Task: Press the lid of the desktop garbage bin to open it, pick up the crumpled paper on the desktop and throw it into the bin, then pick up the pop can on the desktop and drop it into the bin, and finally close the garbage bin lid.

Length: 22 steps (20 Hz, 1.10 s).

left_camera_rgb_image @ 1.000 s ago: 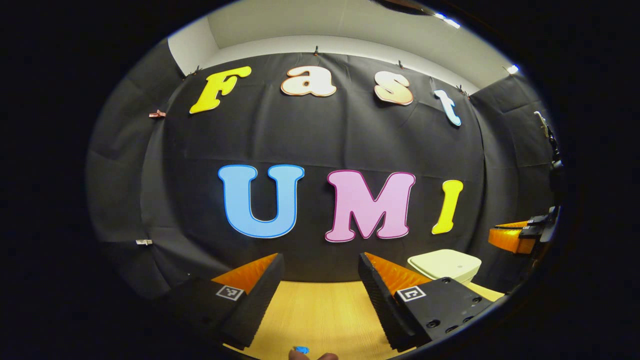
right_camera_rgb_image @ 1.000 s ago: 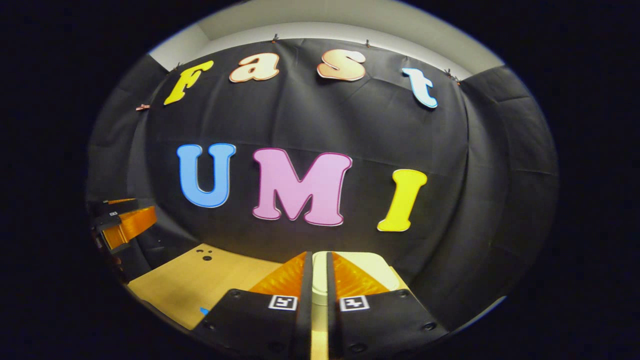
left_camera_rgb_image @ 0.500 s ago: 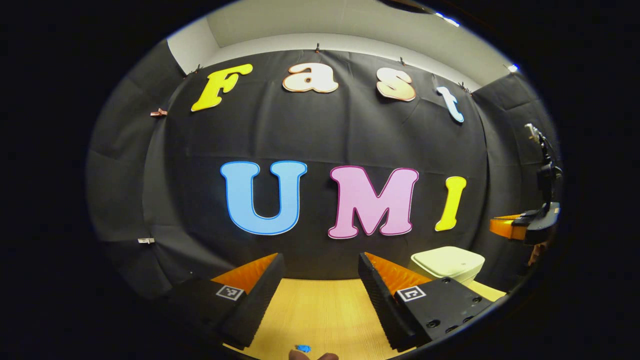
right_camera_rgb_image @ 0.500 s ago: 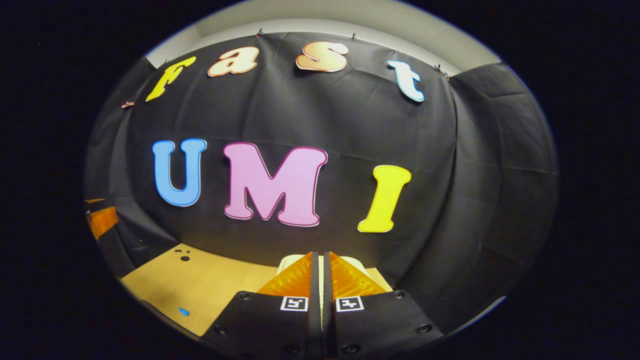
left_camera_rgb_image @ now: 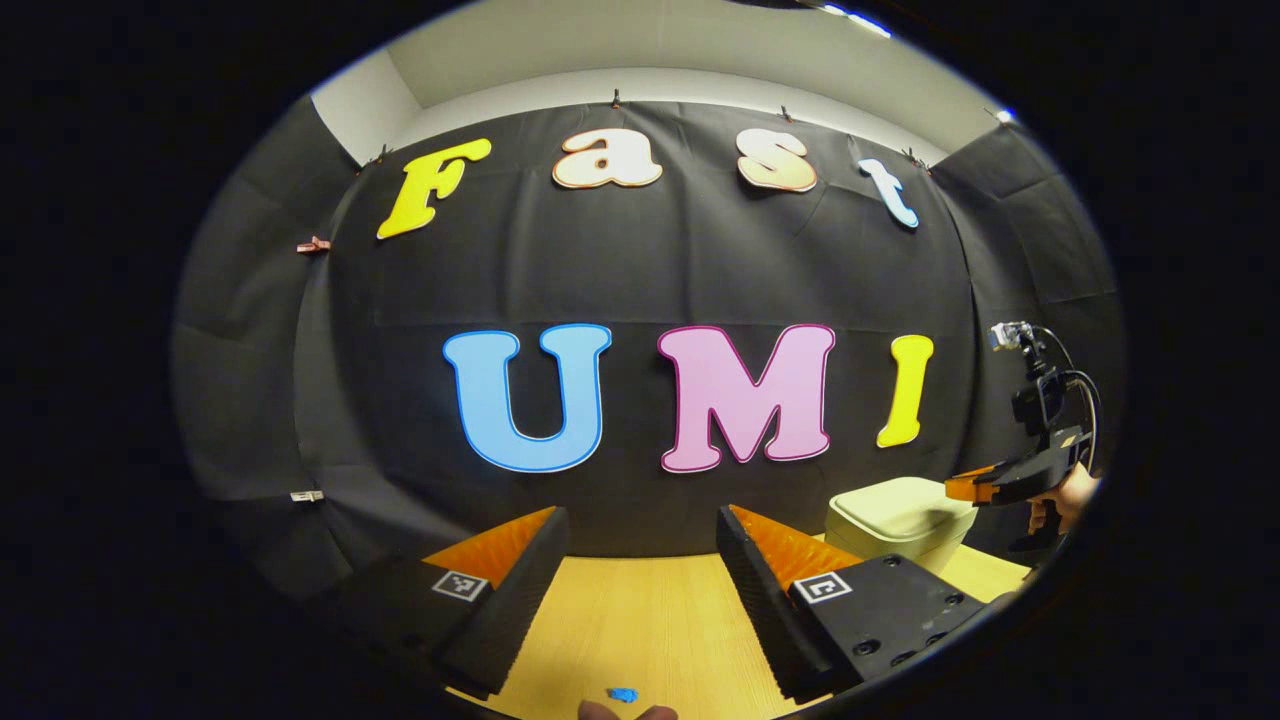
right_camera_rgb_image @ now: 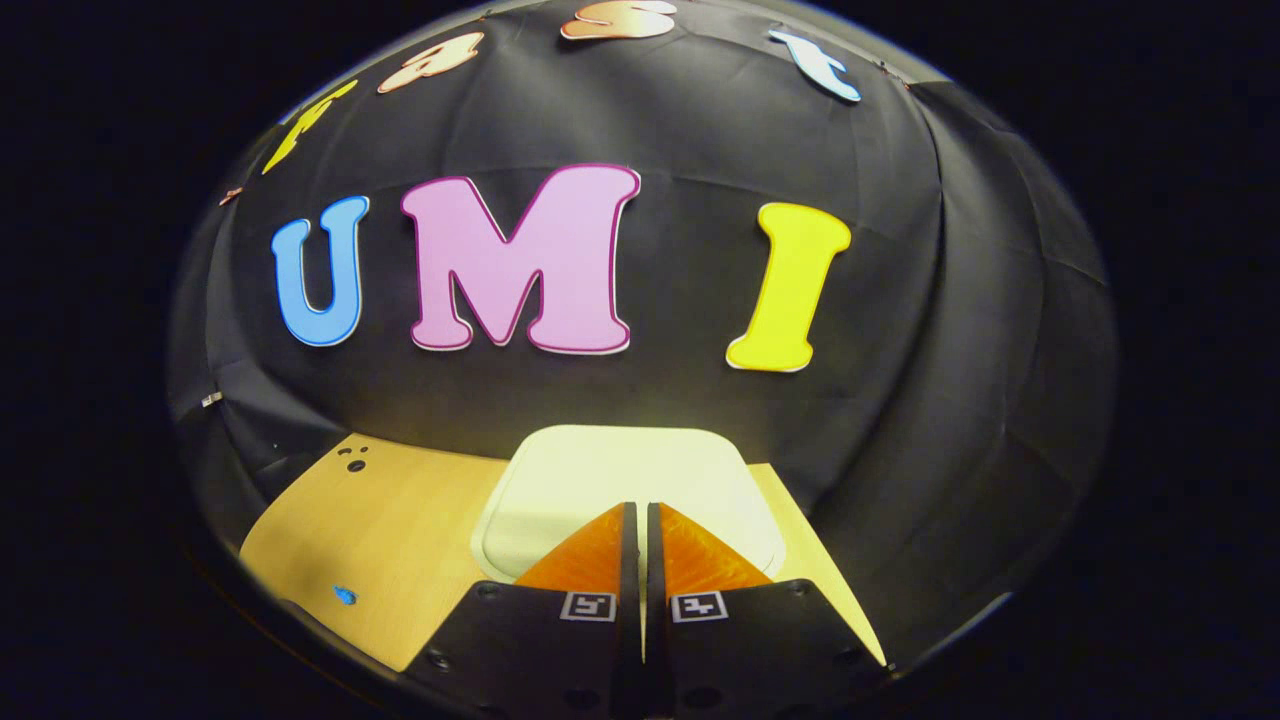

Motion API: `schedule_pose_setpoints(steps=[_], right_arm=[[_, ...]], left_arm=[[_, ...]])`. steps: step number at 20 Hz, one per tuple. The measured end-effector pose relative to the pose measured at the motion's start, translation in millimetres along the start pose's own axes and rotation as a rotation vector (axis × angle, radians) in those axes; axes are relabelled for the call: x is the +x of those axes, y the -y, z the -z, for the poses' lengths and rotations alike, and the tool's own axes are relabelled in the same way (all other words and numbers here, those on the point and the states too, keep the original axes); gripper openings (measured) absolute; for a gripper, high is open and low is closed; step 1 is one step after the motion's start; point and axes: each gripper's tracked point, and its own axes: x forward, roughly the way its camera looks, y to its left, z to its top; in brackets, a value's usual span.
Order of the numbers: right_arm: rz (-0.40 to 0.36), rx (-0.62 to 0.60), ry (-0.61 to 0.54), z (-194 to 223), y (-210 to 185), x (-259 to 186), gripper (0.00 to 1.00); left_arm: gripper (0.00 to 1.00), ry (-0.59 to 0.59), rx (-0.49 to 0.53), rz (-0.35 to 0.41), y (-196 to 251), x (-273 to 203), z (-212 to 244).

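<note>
Right tool (right_camera_rgb_image: pixel 640 510), fingers together and holding nothing, has tipped down over the closed lid (right_camera_rgb_image: pixel 620 470) of the bin (left_camera_rgb_image: pixel 900 515) at the bench (left_camera_rgb_image: pixel 640 620) rear, likely about to press; left tool (left_camera_rgb_image: pixel 640 540) waits, fingers apart.
</note>
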Motion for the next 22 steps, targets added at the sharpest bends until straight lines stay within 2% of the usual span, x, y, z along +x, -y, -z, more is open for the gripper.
schedule_pose_setpoints(steps=[5,6,9,15,19,22], right_arm=[[-0.017,0.025,-0.037,15.5,-2.1,10.4,0.08],[-0.022,0.019,-0.036,14.7,-2.4,11.7,0.05],[-0.031,0.016,-0.052,17.9,-1.4,12.1,0.06],[-0.051,0.097,-0.069,21.5,-0.1,13.5,0.06],[-0.068,0.113,-0.013,2.1,0.8,6.9,0.05],[-0.067,0.111,0.103,-31.6,-0.1,-3.3,0.05]], left_arm=[[0.95,-0.018,0.004,-0.01,-1.5,0.7,4.3],[0.95,-0.023,0.004,-0.01,-0.9,1.2,6.6],[0.95,-0.04,-0.006,-0.007,2.1,3.0,11.6],[0.95,-0.045,-0.01,-0.015,4.4,9.0,13.0],[0.95,-0.04,-0.008,-0.012,5.6,9.5,11.3],[0.95,-0.036,-0.001,-0.018,3.8,9.0,9.5]])
